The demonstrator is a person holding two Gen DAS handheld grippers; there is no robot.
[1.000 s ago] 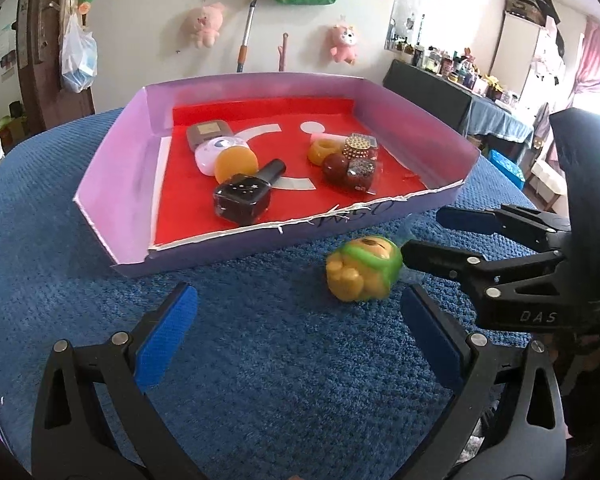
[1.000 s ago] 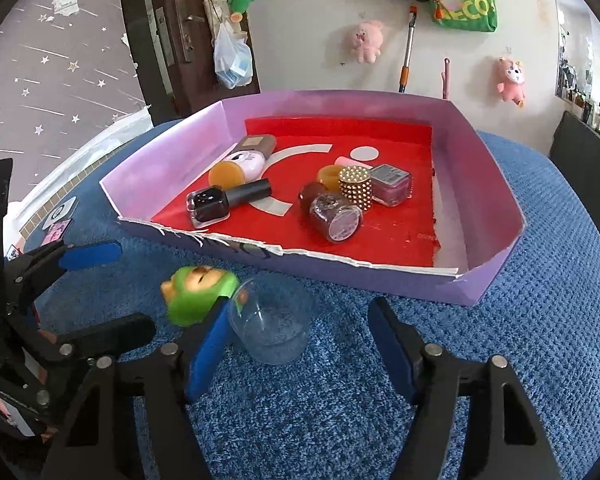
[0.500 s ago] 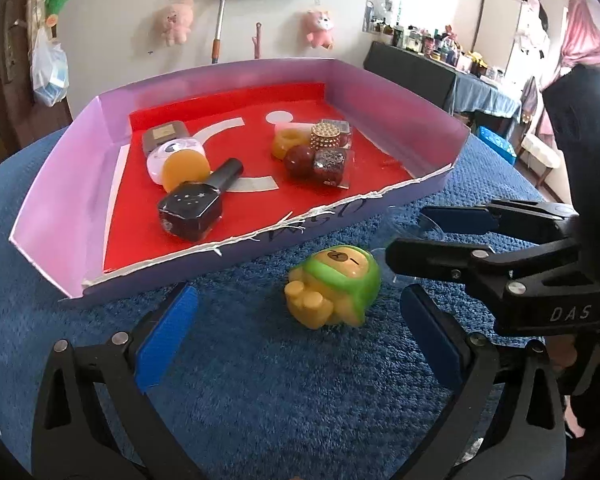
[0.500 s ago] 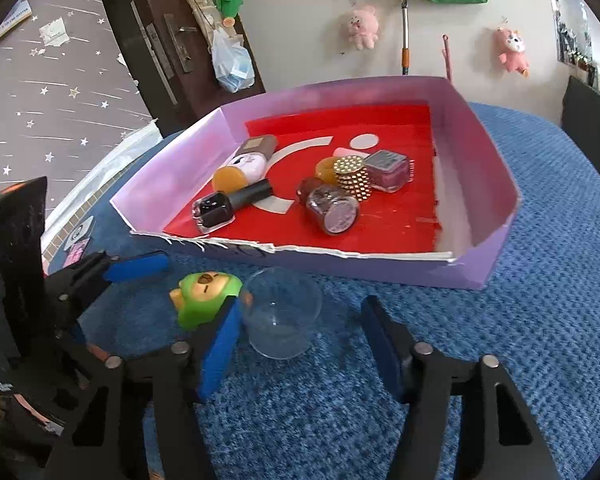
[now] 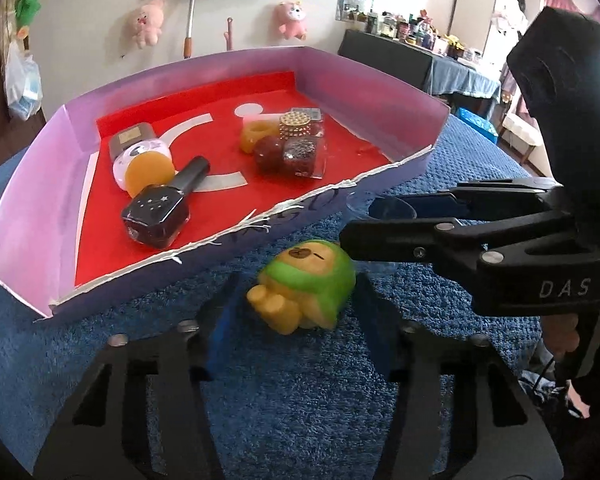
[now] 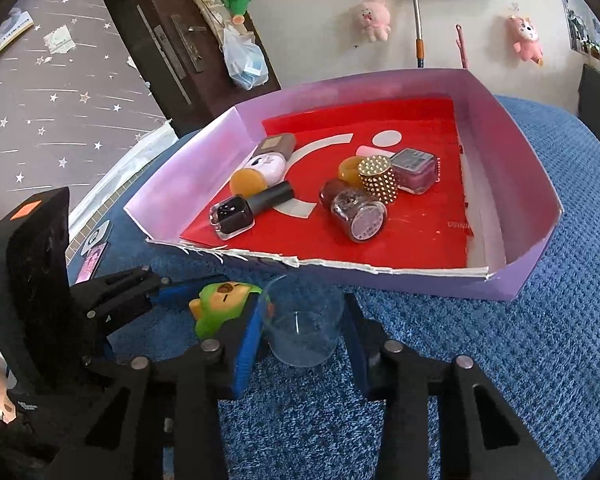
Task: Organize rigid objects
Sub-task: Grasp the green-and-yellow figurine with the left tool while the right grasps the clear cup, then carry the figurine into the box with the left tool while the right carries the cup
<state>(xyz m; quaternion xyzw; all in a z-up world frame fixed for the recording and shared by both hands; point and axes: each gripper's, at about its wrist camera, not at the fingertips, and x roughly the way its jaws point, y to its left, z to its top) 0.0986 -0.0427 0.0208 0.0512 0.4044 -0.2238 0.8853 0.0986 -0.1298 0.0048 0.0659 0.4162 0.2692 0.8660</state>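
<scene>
A green-hooded yellow toy figure (image 5: pixel 308 284) lies on the blue carpet just before the purple box (image 5: pixel 360 92). My left gripper (image 5: pixel 296 312) is closing, its blurred pads at the toy's two sides. In the right wrist view one blue left pad touches the toy (image 6: pixel 220 304). A clear plastic cup (image 6: pixel 300 328) stands to the toy's right. My right gripper (image 6: pixel 302 340) is closing on it, both pads against its wall. The left wrist view shows the right gripper (image 5: pixel 364 224) from the side, with the cup's rim (image 5: pixel 392 210) between its fingers.
The box's red floor holds a dark nail polish bottle (image 5: pixel 156 216), a white and orange compact (image 5: pixel 148 164), a gold studded jar (image 6: pixel 378 178), a glitter jar (image 6: pixel 358 218) and other small bottles. Its torn front wall (image 6: pixel 340 276) lies just behind toy and cup. A hand (image 5: pixel 564 332) holds the right gripper.
Both grippers narrowed from wide open: the left slid forward and closed around the toy, the right closed around the clear cup. Toy and cup stayed in place.
</scene>
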